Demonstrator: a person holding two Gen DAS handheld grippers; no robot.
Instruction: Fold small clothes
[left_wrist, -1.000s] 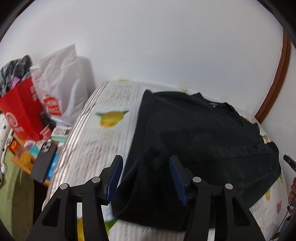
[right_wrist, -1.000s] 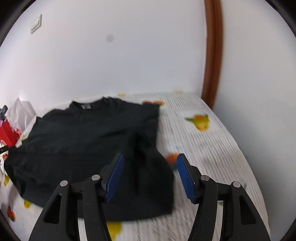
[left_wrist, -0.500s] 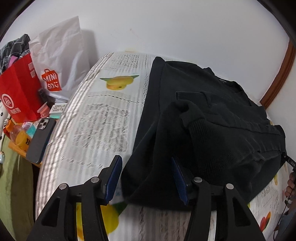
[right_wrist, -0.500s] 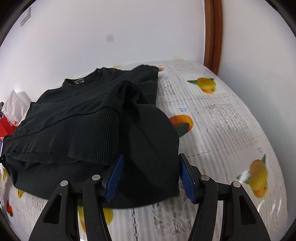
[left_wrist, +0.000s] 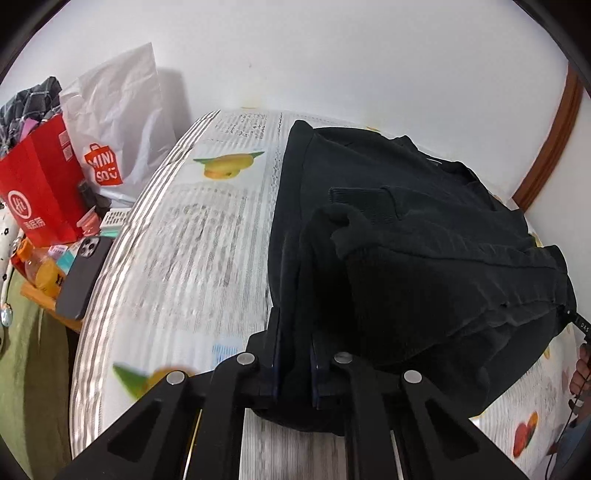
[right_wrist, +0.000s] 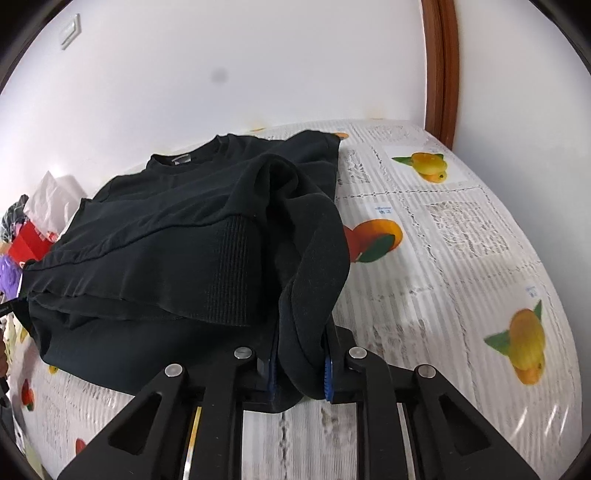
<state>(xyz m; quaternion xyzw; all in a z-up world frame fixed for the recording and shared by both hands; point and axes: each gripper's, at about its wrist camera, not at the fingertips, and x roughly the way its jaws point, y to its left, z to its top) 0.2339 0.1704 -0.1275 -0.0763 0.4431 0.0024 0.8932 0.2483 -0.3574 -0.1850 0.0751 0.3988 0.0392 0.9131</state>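
A black sweatshirt lies partly folded on a table with a white fruit-print cloth, sleeves laid over its body. My left gripper is shut on the sweatshirt's near left hem corner. In the right wrist view the same sweatshirt fills the left half, and my right gripper is shut on its near right hem corner, with cloth bunched between the blue pads.
Left of the table stand a red paper bag, a white Miniso bag, a dark phone and small clutter. A white wall and a brown door frame stand behind. The tablecloth lies bare on the right.
Both grippers moved forward and down to the near hem and went from open to shut on its two corners.
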